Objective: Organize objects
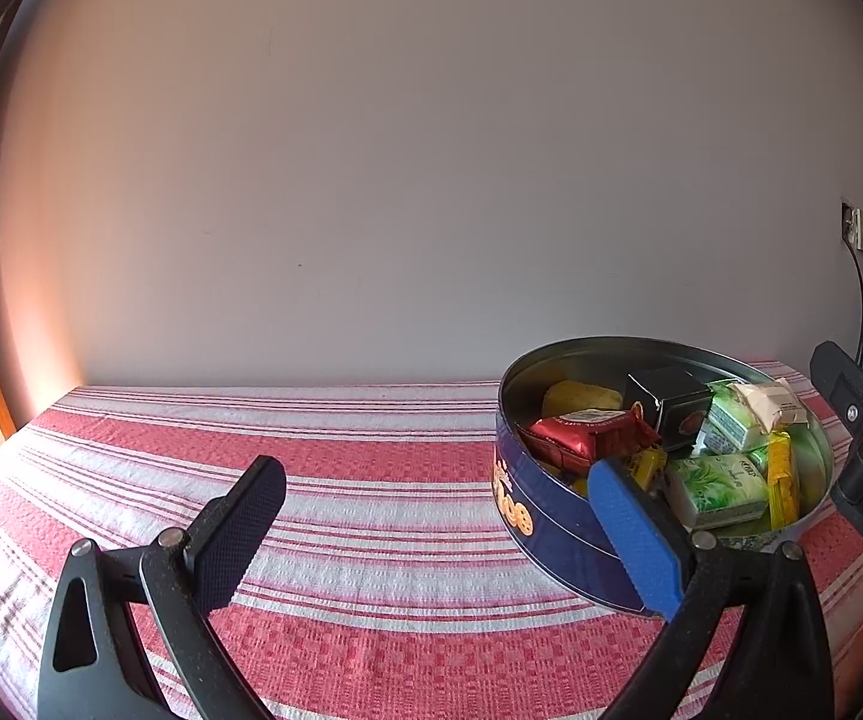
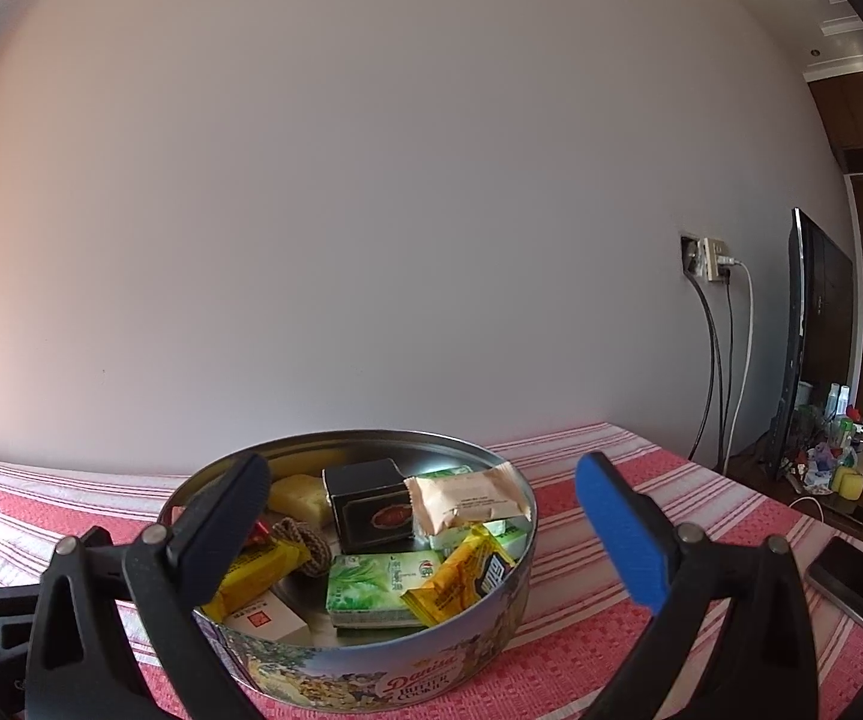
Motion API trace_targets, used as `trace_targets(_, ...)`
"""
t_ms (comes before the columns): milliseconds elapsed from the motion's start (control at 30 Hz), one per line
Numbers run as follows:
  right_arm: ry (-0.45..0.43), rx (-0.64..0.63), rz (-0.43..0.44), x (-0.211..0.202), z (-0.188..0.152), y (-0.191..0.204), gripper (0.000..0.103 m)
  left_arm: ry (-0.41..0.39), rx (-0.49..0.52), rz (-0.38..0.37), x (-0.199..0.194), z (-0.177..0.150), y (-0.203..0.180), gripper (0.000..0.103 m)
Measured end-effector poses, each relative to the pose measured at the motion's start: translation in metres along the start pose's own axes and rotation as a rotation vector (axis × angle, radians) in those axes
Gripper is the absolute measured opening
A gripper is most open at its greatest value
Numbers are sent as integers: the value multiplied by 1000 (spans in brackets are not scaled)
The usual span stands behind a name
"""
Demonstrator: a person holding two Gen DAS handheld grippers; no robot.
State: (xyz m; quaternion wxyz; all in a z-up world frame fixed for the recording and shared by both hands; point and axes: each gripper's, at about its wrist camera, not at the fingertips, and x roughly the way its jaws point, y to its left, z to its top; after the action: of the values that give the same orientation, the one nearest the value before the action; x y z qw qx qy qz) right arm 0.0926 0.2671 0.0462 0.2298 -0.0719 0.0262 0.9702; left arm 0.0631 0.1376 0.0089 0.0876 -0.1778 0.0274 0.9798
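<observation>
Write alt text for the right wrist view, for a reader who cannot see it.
A round cookie tin sits open on a red-and-white striped tablecloth, filled with wrapped snacks, green packets and a small black box. The right gripper hovers in front of it, jaws spread wide and empty. Behind is a plain wall with a cabled wall outlet.

Warm daylight glare from the left (both views), fisheye-bent, dark-cornered edges.
</observation>
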Motion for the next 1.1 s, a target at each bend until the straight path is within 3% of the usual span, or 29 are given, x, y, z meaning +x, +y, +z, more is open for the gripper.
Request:
trace_targets(300, -4, -9, 15, 0, -1, 1, 103, -37, -2, 15, -8, 0, 1, 102)
trace_targets(1100, 1, -2, 16, 2, -1, 3, 103, -17, -10, 36, -6, 0, 6, 102)
